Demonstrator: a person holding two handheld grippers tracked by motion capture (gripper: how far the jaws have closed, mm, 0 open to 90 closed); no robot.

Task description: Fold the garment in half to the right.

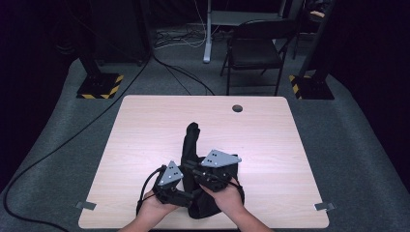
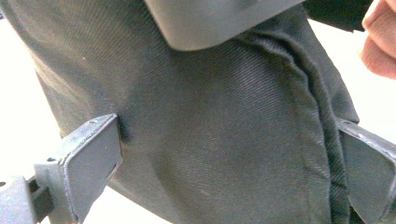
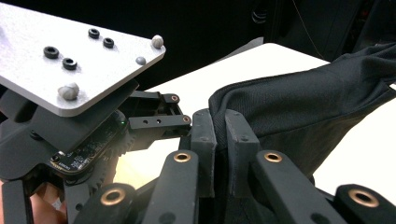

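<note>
A black garment (image 1: 191, 140) lies on the wooden table (image 1: 145, 125), one long part reaching away from me and the bulk bunched near the front edge. My right gripper (image 3: 219, 126) is shut on a folded edge of the black cloth (image 3: 299, 102); it shows in the high view at the garment's near middle (image 1: 193, 168). My left gripper (image 2: 233, 158) has its jaws wide apart, with a flat stretch of the cloth (image 2: 210, 107) and its seam between them. From above, the left gripper (image 1: 189, 195) sits at the garment's left side, close beside the right one.
A round cable hole (image 1: 237, 108) lies near the table's far edge. Tape tabs (image 1: 86, 205) mark the front corners. Beyond the table stand a folding chair (image 1: 254, 48), two posts on striped bases (image 1: 99, 86), and cables on the floor. A person's fingers (image 2: 380, 42) are near the cloth.
</note>
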